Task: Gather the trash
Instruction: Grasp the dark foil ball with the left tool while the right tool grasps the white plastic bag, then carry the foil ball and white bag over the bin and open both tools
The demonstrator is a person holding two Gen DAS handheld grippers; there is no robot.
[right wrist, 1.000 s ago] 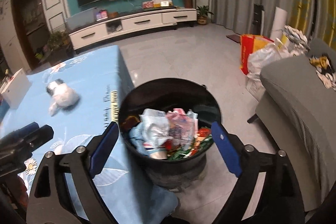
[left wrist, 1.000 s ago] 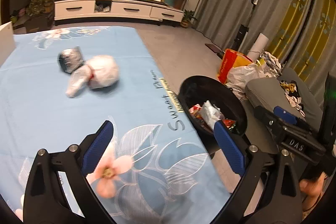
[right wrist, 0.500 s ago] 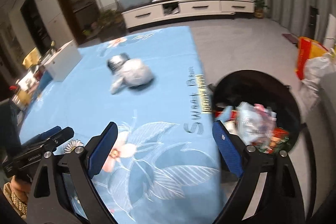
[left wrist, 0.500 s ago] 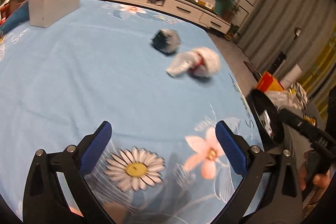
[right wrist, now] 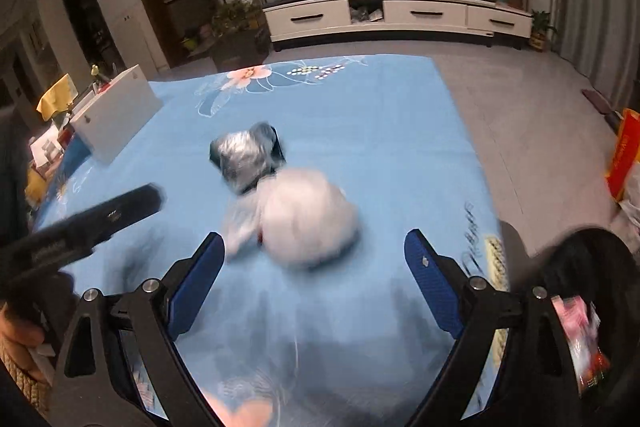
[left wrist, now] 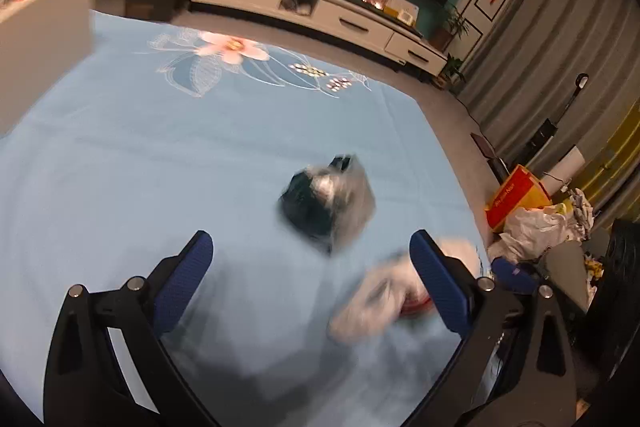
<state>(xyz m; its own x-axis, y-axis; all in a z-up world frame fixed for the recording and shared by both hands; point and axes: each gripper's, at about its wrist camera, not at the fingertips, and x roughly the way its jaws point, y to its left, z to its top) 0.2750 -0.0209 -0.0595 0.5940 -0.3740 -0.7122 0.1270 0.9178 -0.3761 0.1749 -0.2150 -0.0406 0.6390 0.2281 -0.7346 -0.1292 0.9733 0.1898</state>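
Observation:
Two pieces of trash lie on the blue flowered tablecloth (left wrist: pixel 120 155): a dark silvery crumpled wrapper (left wrist: pixel 328 203) and a white bundled bag with a red tie (left wrist: pixel 384 295). My left gripper (left wrist: pixel 312 275) is open and empty, just short of the dark wrapper, its right finger beside the white bundle. In the right wrist view my right gripper (right wrist: pixel 314 275) is open and empty, with the white bundle (right wrist: pixel 308 219) between and just beyond its fingers and the dark wrapper (right wrist: pixel 248 155) behind it. The black trash bin (right wrist: pixel 588 267), holding wrappers, stands at the table's right edge.
A white box (right wrist: pixel 116 115) stands at the table's left side. The left gripper's body (right wrist: pixel 92 219) reaches in from the left. Bags and a red carton (left wrist: pixel 520 199) sit on the floor to the right. A TV cabinet (right wrist: pixel 400 15) lines the far wall.
Both grippers have swung away from the bin and moved in close to the two pieces of trash on the table. Both stay open.

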